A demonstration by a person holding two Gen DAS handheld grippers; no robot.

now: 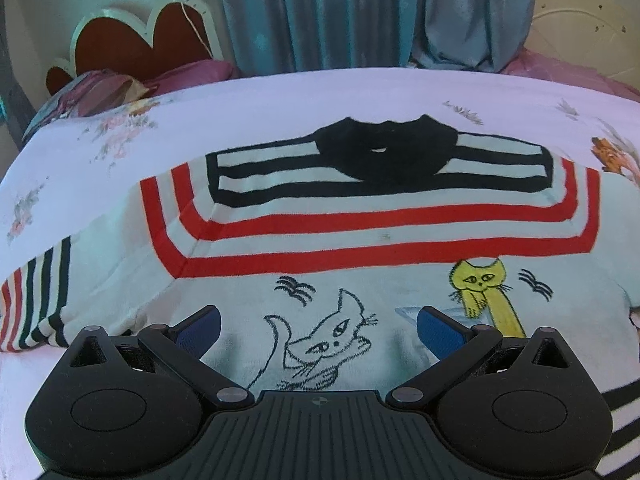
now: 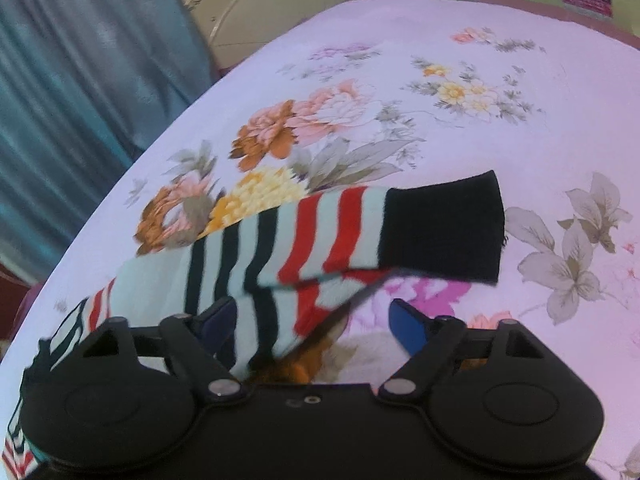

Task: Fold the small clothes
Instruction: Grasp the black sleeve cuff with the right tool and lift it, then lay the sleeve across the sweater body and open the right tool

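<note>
A small white sweater (image 1: 320, 240) with red and black stripes, a black collar and cat drawings lies flat on the bed in the left wrist view. My left gripper (image 1: 318, 326) is open just above its lower front, over the white cat drawing. In the right wrist view a striped sleeve (image 2: 304, 240) with a black cuff (image 2: 444, 228) hangs lifted above the bed, draped across the left finger (image 2: 218, 322). My right gripper (image 2: 312, 324) is open, its jaws wide apart; whether the left finger carries the sleeve or only passes behind it I cannot tell.
The bed has a pale floral sheet (image 2: 440, 92). Blue curtains (image 1: 360, 12) hang behind it. A heart-shaped headboard (image 1: 140, 40) and pink pillows (image 1: 120, 88) are at the back left. A cream headboard panel (image 1: 588, 20) is at the right.
</note>
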